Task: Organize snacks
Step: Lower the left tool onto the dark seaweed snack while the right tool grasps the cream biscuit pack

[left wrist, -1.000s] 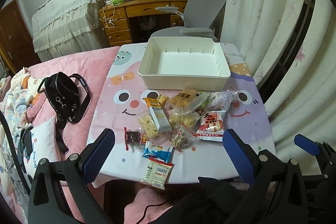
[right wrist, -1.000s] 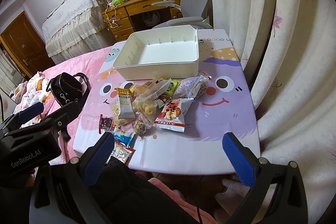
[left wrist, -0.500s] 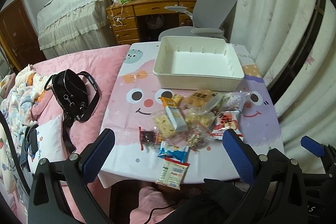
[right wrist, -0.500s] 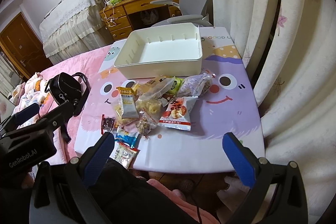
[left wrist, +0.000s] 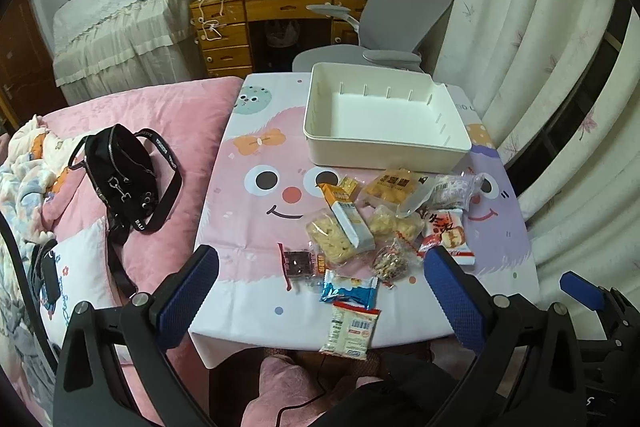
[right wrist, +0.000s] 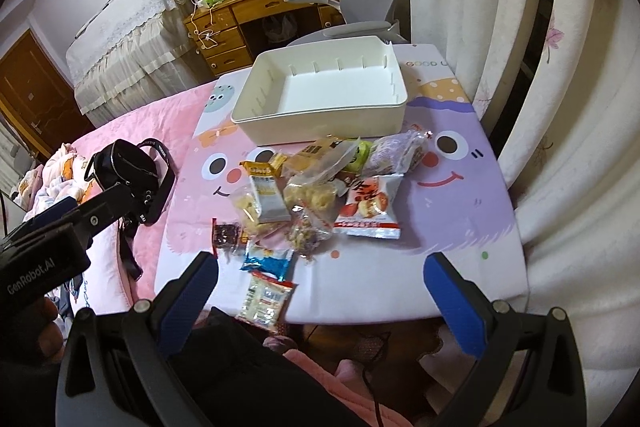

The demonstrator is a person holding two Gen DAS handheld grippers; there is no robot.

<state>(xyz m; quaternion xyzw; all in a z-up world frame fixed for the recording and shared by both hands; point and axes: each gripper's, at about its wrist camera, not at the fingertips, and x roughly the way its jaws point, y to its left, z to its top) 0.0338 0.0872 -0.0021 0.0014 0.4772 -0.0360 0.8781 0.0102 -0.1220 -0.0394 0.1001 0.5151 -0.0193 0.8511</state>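
Note:
A white plastic bin (left wrist: pixel 384 119) (right wrist: pixel 324 99) stands empty at the far side of a small table with a cartoon cloth (left wrist: pixel 256 195) (right wrist: pixel 460 195). In front of it lies a loose pile of snack packets: a red and white pack (left wrist: pixel 448 233) (right wrist: pixel 370 207), a blue wrapper (left wrist: pixel 349 289) (right wrist: pixel 267 261), a white pack (left wrist: pixel 351 329) (right wrist: pixel 266 299) at the near edge, a dark red sweet (left wrist: pixel 297 263) (right wrist: pixel 225 234). My left gripper (left wrist: pixel 320 297) hovers open above the near edge, holding nothing. My right gripper (right wrist: pixel 320 301) is open too, over the same edge.
A pink bed (left wrist: pixel 168 115) with a black shoulder bag (left wrist: pixel 120 171) (right wrist: pixel 128 167) adjoins the table's left side. A grey office chair (left wrist: pixel 400 15) and a wooden desk (left wrist: pixel 280 11) stand behind the bin. White curtains (right wrist: pixel 560 107) hang close on the right.
Both cameras have drifted: in the left view the table has slid right, and in the right view the snacks have come slightly closer. Nothing on the table has been touched.

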